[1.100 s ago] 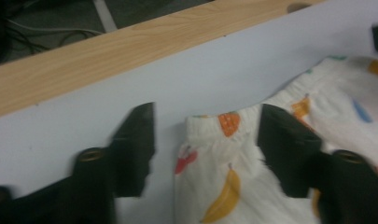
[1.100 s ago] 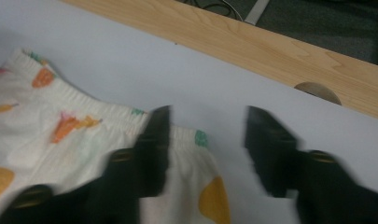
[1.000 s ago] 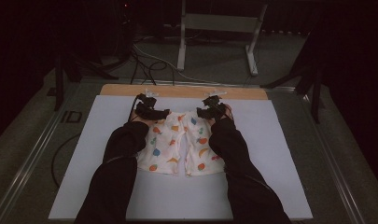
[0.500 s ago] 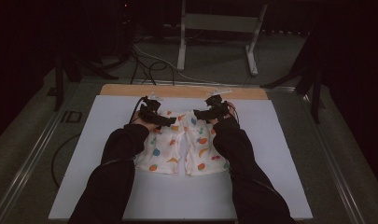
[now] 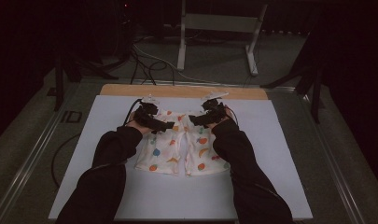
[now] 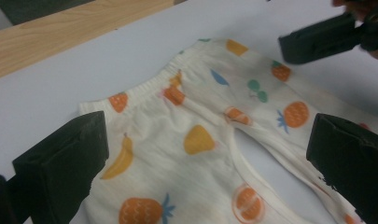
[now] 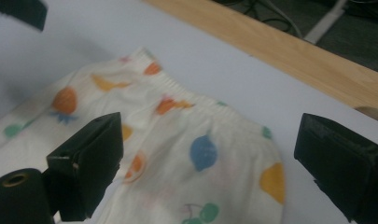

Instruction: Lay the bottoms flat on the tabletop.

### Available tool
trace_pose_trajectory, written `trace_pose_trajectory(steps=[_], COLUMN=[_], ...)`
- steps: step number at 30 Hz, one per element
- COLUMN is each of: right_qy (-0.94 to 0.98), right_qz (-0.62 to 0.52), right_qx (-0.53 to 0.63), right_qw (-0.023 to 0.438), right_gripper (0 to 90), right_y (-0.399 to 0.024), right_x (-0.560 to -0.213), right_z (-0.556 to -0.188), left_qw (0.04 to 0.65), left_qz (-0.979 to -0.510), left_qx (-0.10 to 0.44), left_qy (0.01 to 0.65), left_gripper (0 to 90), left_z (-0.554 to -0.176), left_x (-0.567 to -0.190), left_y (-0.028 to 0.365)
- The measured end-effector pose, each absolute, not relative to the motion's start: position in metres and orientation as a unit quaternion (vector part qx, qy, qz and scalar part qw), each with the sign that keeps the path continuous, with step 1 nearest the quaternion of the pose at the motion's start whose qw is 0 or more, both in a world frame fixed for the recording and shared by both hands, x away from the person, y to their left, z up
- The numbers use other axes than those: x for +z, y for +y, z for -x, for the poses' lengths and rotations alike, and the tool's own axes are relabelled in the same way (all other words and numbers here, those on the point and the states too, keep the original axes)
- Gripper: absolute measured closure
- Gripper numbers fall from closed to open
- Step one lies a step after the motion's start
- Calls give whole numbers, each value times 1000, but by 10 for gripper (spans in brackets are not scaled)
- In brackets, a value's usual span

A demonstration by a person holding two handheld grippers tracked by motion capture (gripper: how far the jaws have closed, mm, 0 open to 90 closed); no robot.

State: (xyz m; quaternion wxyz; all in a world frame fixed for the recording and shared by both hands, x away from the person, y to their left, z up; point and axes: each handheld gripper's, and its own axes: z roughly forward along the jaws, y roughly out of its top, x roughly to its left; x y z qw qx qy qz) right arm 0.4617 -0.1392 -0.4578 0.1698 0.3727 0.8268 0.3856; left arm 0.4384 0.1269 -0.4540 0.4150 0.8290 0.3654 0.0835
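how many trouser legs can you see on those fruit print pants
2. The left leg lies below the left tool, the right leg below the right tool; both run side by side toward the person on the white mat.

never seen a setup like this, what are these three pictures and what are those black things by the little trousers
A person sits at a table covered by a white sheet, holding a hand-held two-jaw gripper in each hand. The wide picture comes from a camera overhead: the left gripper and right gripper hover over the waistband end of small fruit-print trousers, which lie flat. The other two pictures come from cameras riding on each gripper; the black blocks rising from the bottom are its own jaws. Both pairs have just been opening and stand wide apart above the trousers, so nothing is held.
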Motion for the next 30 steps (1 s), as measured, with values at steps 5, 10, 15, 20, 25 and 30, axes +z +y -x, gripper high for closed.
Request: trace_pose_trajectory(steps=[5, 10, 15, 20, 25, 30], right_qy=[833, 835, 838, 835, 847, 854], right_qz=[-364, -357, -345, -342, -329, -310], right_qx=[388, 393, 401, 411, 400, 401], right_qw=[151, 146, 137, 129, 122, 117], right_gripper=[83, 84, 84, 87, 87, 87], right_y=[-136, -138, -140, -143, -145, -147], right_x=[-457, -455, -452, -454, -461, -471], right_z=[-458, -451, -439, -425, -410, -389], left_qw=[414, 421, 426, 430, 425, 423], left_qz=[-835, -837, -839, -840, -847, -852], left_qx=[79, 72, 65, 57, 53, 41], left_qy=[354, 343, 331, 324, 314, 305], left_gripper=[0, 0, 0, 0, 0, 0], left_z=[-431, -420, -406, -393, -379, -367], left_x=[-452, -449, -448, -449, -453, -459], left_y=[127, 128, 129, 133, 134, 133])
